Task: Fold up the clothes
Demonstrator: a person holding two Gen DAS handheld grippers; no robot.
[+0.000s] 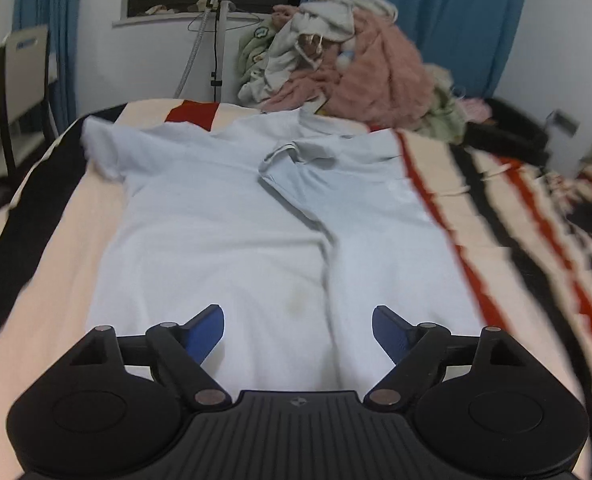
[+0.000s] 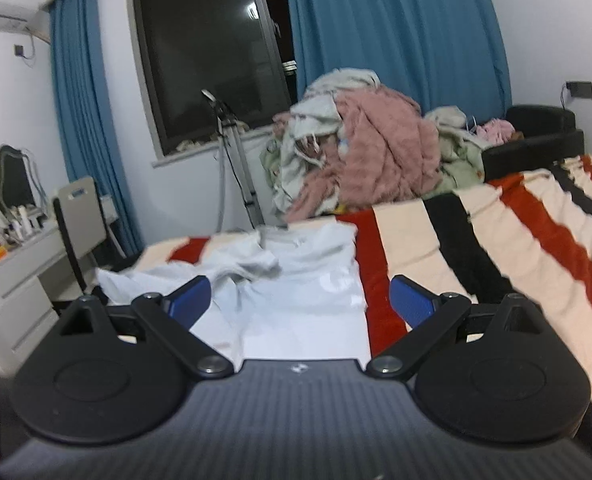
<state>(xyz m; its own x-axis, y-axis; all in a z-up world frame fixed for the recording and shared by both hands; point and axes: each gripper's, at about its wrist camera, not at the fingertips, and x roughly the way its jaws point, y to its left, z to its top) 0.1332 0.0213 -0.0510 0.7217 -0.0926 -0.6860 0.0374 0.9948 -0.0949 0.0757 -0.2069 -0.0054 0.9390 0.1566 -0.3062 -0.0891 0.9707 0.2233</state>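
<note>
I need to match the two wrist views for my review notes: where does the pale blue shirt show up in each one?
Left wrist view: the pale blue shirt fills the centre, spread flat on the striped blanket, collar at the far end.
Right wrist view: the shirt lies centre-left, seen low and partly bunched, its edge beside a red stripe.
Shared landmark: the pile of pink and white clothes behind the shirt.

Shirt (image 1: 224,216) flat on blanket (image 1: 508,248), clothes pile (image 1: 356,60) behind it, chair (image 1: 20,92) far left
</note>
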